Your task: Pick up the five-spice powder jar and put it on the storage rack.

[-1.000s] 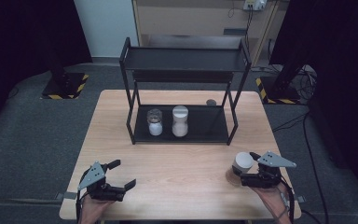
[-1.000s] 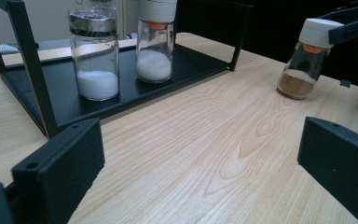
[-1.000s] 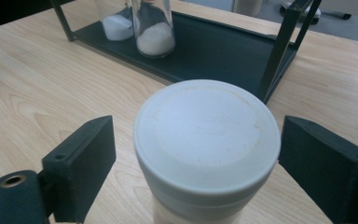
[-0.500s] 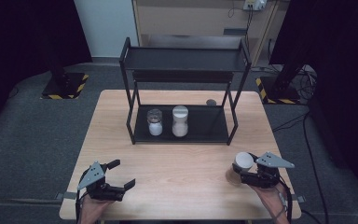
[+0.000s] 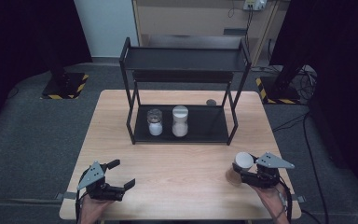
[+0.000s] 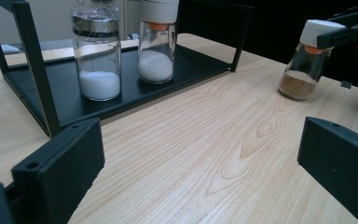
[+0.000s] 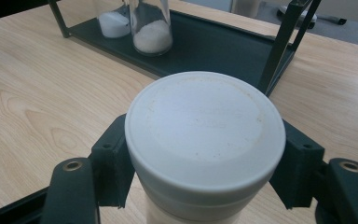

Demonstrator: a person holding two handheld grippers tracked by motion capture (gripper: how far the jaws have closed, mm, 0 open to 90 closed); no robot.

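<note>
My right gripper (image 5: 245, 169) clamped its 2 jaws on the white cap of a brown-spice jar (image 6: 307, 60), tilted, near the table's (image 5: 182, 163) right front. My left gripper (image 5: 117, 173) hovered with jaws apart, nothing between them. On the black rack's (image 5: 205, 125) lower shelf stood 2 white-powder jars (image 5: 155, 122) (image 5: 180, 121).

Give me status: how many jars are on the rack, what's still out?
Done: two jars of white powder, a metal-lidded jar and a white-capped jar, stand on the rack's lower shelf. In hand: the right gripper clamps a brown-powder jar by its cap, tilted, over the table. Left gripper is open. Top shelf is bare.
</note>
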